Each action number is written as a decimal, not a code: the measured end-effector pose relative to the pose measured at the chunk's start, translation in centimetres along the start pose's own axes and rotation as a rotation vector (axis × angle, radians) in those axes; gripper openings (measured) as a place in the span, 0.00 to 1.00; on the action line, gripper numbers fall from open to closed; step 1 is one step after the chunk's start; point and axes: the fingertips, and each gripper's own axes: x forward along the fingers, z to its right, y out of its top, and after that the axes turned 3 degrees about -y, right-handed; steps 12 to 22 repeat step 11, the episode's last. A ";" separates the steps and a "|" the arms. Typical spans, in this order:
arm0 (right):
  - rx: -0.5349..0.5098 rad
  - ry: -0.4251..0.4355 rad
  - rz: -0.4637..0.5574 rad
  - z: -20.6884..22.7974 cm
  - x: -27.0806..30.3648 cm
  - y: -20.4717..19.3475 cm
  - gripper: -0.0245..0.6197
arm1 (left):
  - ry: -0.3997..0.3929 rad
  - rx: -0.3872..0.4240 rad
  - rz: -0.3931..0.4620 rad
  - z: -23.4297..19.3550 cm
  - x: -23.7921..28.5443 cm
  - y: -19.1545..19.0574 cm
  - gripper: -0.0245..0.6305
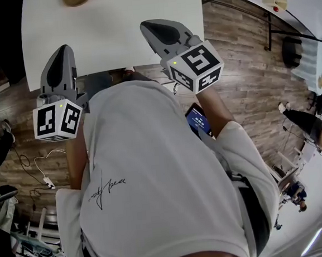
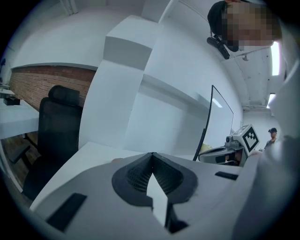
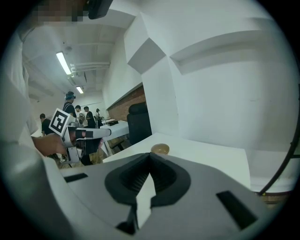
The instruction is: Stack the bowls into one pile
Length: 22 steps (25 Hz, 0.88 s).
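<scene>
Jaws clenched on nothing on both the left gripper (image 1: 60, 54) and the right gripper (image 1: 151, 27). The bowl (image 3: 160, 149), possibly a pile, sits well beyond them at the table's (image 1: 113, 34) far edge, with open tabletop between.

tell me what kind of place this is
Most likely an open-plan office or lab workspace: a white table on wood-plank flooring, a black office chair by a brick wall, and other people among desks farther back.
</scene>
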 end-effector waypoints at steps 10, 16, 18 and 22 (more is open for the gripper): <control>0.022 -0.011 0.026 -0.7 -0.8 0.2 0.05 | 0.030 0.004 0.026 0.3 -1.7 -0.1 0.04; 0.023 -0.014 0.027 -0.8 -1.0 0.1 0.05 | 0.027 0.004 0.029 0.5 -1.8 -0.2 0.04; 0.023 -0.014 0.027 -0.8 -1.0 0.1 0.05 | 0.027 0.004 0.029 0.5 -1.8 -0.2 0.04; 0.023 -0.014 0.027 -0.8 -1.0 0.1 0.05 | 0.027 0.004 0.029 0.5 -1.8 -0.2 0.04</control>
